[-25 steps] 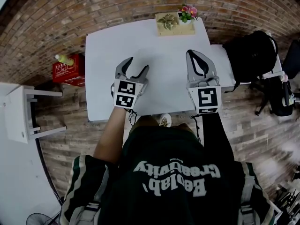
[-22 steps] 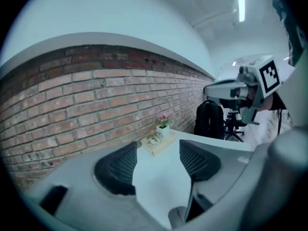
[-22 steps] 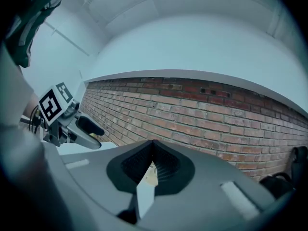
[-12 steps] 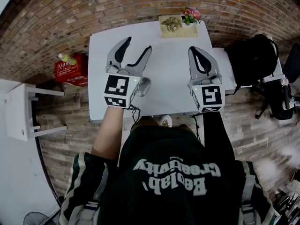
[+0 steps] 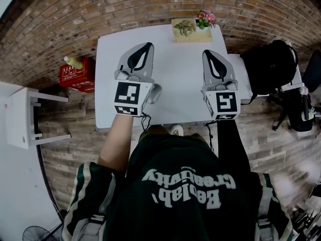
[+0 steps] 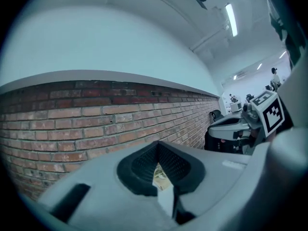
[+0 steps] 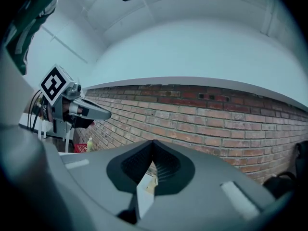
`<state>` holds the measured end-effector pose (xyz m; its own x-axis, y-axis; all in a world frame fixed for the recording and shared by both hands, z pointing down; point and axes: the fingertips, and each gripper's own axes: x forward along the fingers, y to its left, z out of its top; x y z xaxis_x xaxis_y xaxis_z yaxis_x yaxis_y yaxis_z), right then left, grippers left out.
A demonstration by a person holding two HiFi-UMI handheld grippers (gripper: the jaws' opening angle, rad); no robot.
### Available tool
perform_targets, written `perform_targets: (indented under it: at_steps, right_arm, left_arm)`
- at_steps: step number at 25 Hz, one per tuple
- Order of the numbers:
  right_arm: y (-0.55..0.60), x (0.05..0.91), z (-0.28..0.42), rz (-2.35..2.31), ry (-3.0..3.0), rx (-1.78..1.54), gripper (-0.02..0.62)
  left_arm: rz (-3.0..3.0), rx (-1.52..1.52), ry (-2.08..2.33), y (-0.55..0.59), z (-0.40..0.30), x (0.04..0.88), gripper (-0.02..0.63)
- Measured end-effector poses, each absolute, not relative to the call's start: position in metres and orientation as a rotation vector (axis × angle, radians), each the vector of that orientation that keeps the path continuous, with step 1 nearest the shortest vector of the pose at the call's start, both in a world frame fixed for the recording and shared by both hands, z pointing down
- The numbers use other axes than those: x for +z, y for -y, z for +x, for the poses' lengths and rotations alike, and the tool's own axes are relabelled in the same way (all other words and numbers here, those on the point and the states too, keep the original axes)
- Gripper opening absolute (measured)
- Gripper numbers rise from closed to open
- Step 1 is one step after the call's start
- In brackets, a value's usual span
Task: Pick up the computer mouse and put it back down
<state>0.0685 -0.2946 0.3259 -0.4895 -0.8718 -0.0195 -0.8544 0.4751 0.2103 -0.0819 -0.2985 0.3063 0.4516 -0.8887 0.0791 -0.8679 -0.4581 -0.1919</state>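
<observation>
A grey computer mouse [image 5: 155,92] lies on the white table [image 5: 175,84] near its front edge, partly hidden under my left gripper's marker cube. My left gripper [image 5: 148,46] hovers above the table with its jaws shut and nothing between them. In the left gripper view its jaws [image 6: 156,150] meet in front of a brick wall. My right gripper [image 5: 212,54] is held level to the right of the mouse, also shut and empty. The right gripper view shows its closed jaws [image 7: 153,148] and, at the left, the left gripper [image 7: 79,109].
A wooden box with a succulent and pink flowers [image 5: 189,28] stands at the table's far edge. A red crate with a bottle [image 5: 75,74] sits on the floor at the left, beside a white stool [image 5: 22,119]. A black bag on a chair [image 5: 268,59] is at the right.
My left gripper rose away from the table, uncovering the mouse, and its wide-open jaws closed with nothing in them. The right gripper stayed where it was.
</observation>
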Motion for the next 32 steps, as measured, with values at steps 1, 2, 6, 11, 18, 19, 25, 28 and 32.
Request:
perform_targets:
  at_steps: [1, 2, 6, 11, 18, 19, 25, 28, 32]
  right_arm:
    - [0.295, 0.326, 0.069, 1.541, 2.618, -0.297, 0.014]
    - [0.295, 0.325, 0.069, 1.543, 2.618, -0.298, 0.014]
    - [0.295, 0.324, 0.069, 1.543, 2.624, -0.298, 0.014]
    - [0.294, 0.327, 0.068, 1.531, 2.605, -0.308, 0.014]
    - [0.297, 0.325, 0.074, 1.573, 2.583, -0.304, 0.014]
    - [0.298, 0.325, 0.074, 1.575, 2.580, -0.301, 0.014]
    - [0.300, 0.326, 0.067, 1.564, 2.581, -0.310, 0.014]
    - [0.301, 0.327, 0.063, 1.552, 2.579, -0.314, 0.014]
    - [0.303, 0.330, 0.058, 1.553, 2.566, -0.306, 0.014]
  left_arm:
    - [-2.568, -0.242, -1.560, 0.298, -0.081, 0.305, -0.002]
    - [-2.569, -0.229, -1.558, 0.297, -0.080, 0.303, -0.002]
    - [-2.553, -0.219, -1.576, 0.298, -0.078, 0.301, -0.002]
    - [-2.557, -0.192, -1.581, 0.300, -0.076, 0.297, -0.002]
    - [-2.568, -0.185, -1.568, 0.301, -0.074, 0.296, 0.000]
    - [-2.565, -0.184, -1.570, 0.302, -0.074, 0.295, 0.000]
    - [-2.564, -0.184, -1.575, 0.304, -0.080, 0.295, 0.000]
    - [-2.564, -0.176, -1.587, 0.304, -0.085, 0.296, 0.000]
    - [-2.560, -0.186, -1.572, 0.305, -0.090, 0.297, 0.000]
